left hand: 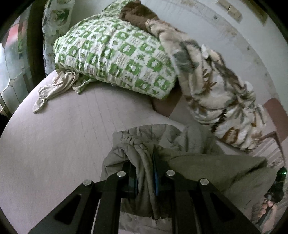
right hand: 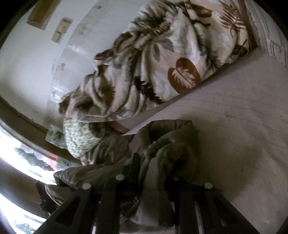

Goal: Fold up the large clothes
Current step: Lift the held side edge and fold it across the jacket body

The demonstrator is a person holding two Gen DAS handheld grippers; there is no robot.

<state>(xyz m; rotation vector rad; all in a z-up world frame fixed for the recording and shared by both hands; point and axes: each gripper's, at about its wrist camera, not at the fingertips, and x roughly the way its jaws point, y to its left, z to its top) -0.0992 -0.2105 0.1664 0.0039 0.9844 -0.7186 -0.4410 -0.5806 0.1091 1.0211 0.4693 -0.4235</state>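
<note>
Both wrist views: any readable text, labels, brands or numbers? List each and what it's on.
None readable in either view.
Green-checked quilt: squares hold small motifs, some letter-like, too blurred to read.
Leaf-print blanket: pattern only, no text.
Olive garment: no tag or label shows.
Wall: pale blocks, no lettering visible.

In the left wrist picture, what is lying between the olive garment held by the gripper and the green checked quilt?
Only bare pale bed sheet lies between the olive garment and the green checked quilt, in the left wrist view. The beige cloth lies off to the left.
</note>
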